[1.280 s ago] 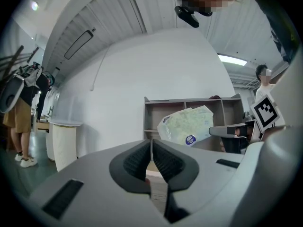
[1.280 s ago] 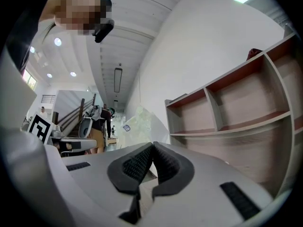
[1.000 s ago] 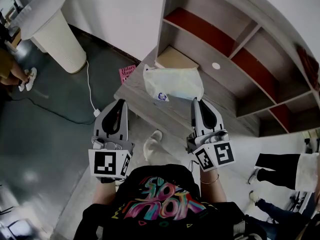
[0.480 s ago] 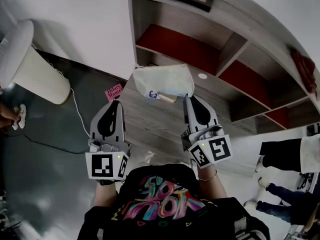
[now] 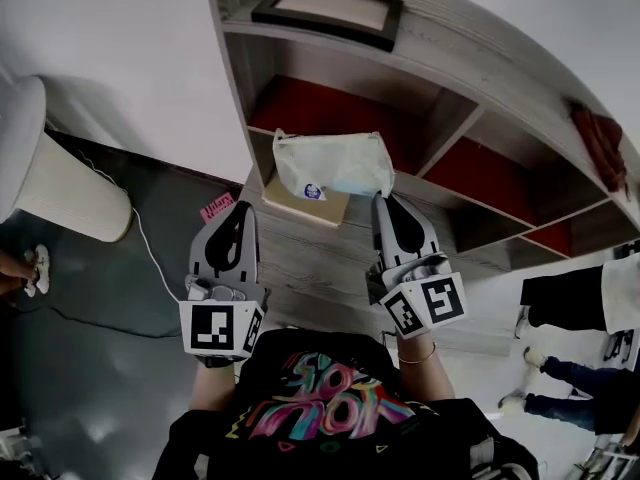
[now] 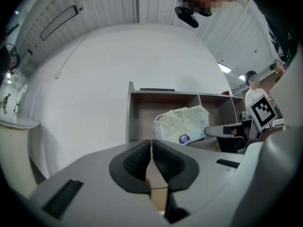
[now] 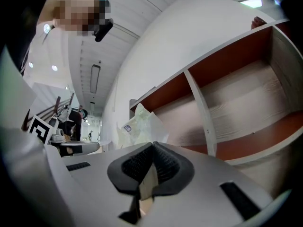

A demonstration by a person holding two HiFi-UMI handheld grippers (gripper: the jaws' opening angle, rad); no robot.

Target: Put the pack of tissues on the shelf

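The pack of tissues (image 5: 335,164), a pale crinkled plastic bundle with a small blue label, hangs in the air before the red-backed compartment of the wooden shelf (image 5: 440,133). My right gripper (image 5: 385,200) is shut on its lower right corner; in the right gripper view a strip of the pack's (image 7: 139,126) wrapper runs between the closed jaws of that gripper (image 7: 153,145). My left gripper (image 5: 239,210) is to the left of the pack and lower, shut with nothing in it. The left gripper view shows this gripper (image 6: 151,143) closed, with the pack (image 6: 182,124) beyond it.
A dark picture frame (image 5: 330,10) lies on the shelf's top. A brown box (image 5: 305,204) sits on the lower board under the pack. A red cloth (image 5: 600,143) is in a right compartment. A white cylinder (image 5: 60,193) and a pink paper (image 5: 217,208) are at the left, and a person's legs (image 5: 580,303) at the right.
The right gripper has lifted the pack from above the low board up to the red-backed compartment. Both grippers have risen, and the shelf's top with the frame has come into view.
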